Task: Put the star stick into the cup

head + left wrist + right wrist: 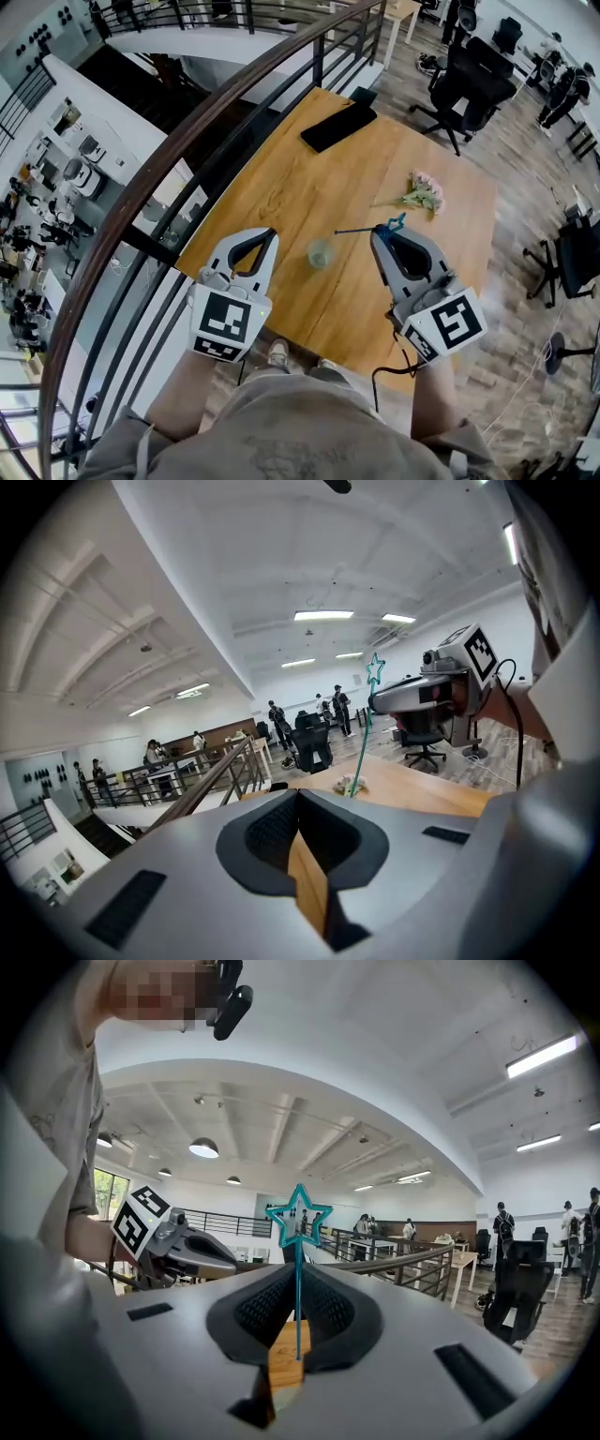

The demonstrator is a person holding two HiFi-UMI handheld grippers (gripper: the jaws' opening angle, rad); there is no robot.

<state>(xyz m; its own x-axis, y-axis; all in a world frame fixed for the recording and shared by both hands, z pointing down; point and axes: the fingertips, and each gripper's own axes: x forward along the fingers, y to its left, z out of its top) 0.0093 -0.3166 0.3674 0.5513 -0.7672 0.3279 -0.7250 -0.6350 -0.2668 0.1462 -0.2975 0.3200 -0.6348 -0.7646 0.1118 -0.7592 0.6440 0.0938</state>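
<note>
Our right gripper (381, 232) is clamped on the star stick (298, 1279), just right of the cup (320, 253). Our left gripper (270, 234), closed and empty, hangs left of it. We should tip the stick's free end over the cup's mouth.

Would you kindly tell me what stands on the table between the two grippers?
In the head view, the clear cup stands on the wooden table between the left gripper and the right gripper, which holds the star stick.
</note>
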